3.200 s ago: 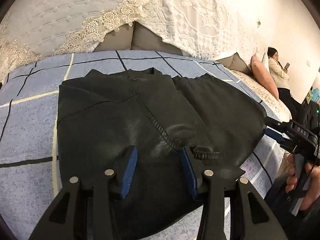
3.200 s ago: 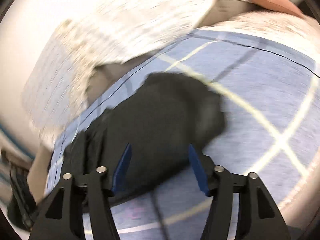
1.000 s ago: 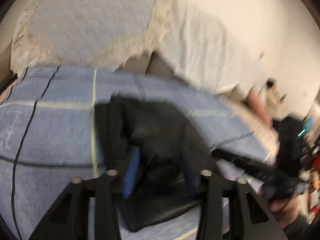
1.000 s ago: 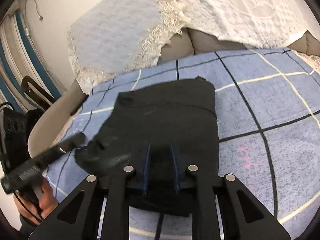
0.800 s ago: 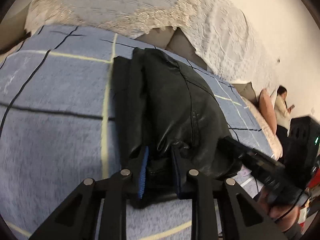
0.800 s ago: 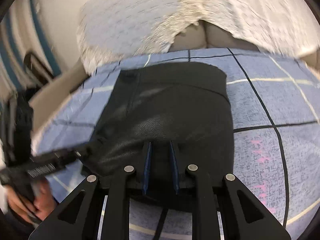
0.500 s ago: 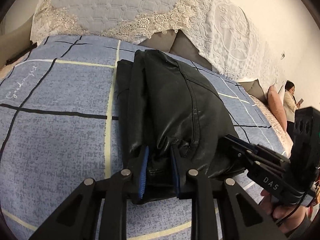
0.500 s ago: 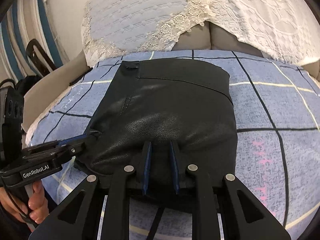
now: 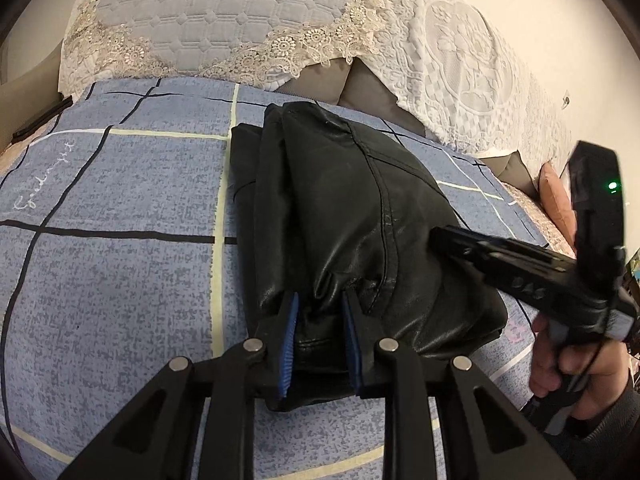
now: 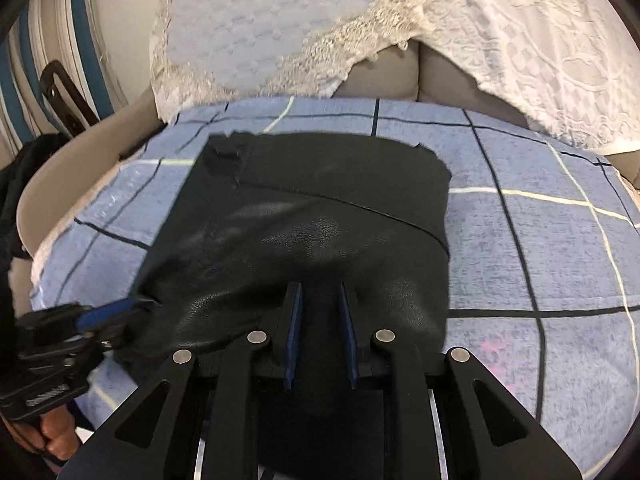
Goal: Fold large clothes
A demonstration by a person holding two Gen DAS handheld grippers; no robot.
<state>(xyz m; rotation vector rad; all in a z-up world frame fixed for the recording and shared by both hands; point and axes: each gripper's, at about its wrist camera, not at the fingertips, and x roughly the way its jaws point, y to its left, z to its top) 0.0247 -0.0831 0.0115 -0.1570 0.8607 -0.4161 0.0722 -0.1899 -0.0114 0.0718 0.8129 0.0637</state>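
Both grippers pinch the folded black leather garment [image 9: 352, 216] on the blue checked bedspread [image 9: 120, 264].
Left gripper [image 9: 319, 300] and right gripper [image 10: 319, 294], nearly closed, clamp its near edge; lace-trimmed pillows [image 9: 208, 20] lie beyond.

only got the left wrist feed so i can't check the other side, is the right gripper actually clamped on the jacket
Observer: Yes. The right gripper pinches a ridge of the black leather jacket at its near edge.
Operator: how does the top of the jacket look from there
Observer: It lies as a flat rectangle on the blue plaid sheet, with one seam running across it.
Operator: anything off to my left i can't see
Observer: Blue-and-white striped curtains hang past the bed's edge.
Operator: my own gripper visible there
Observer: Yes, the left gripper bites the jacket's near left corner.
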